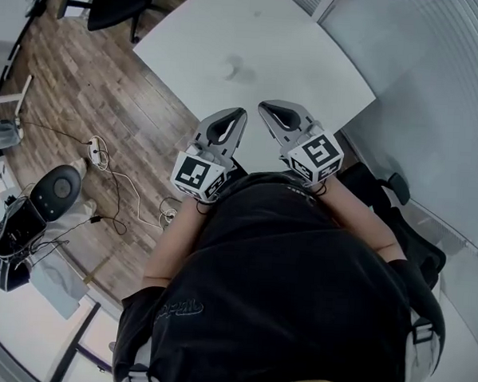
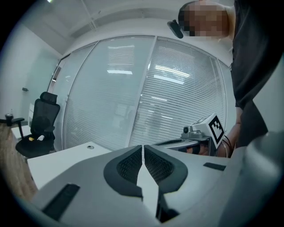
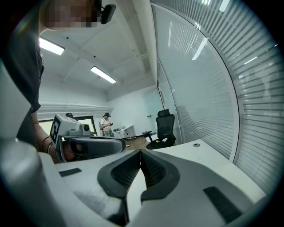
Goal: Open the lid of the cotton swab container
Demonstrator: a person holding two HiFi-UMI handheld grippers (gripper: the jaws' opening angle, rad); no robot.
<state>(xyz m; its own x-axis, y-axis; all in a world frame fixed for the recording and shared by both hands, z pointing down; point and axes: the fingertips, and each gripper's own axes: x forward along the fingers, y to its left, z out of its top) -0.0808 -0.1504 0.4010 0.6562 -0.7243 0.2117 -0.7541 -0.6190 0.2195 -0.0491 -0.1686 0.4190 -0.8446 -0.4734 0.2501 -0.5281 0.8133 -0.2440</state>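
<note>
Not begun: left gripper (image 1: pixel 238 114) and right gripper (image 1: pixel 266 109), clenched on nothing, hang above the table (image 1: pixel 255 35); no container shows, so find it.

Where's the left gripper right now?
The left gripper is mid-frame in the head view, just left of the right gripper, over the near edge of the white table, shut, empty.

Head view: from above the person's chest, facing steeply down, close over left gripper (image 1: pixel 241 112) and right gripper (image 1: pixel 264 108), white table (image 1: pixel 254 59) beyond. Left gripper view: low over the tabletop, facing the glass wall with blinds (image 2: pixel 177 88). Right gripper view: equally low, facing along that wall. Shared by both: table, black office chair (image 2: pixel 42 128), the opposite gripper.
</note>
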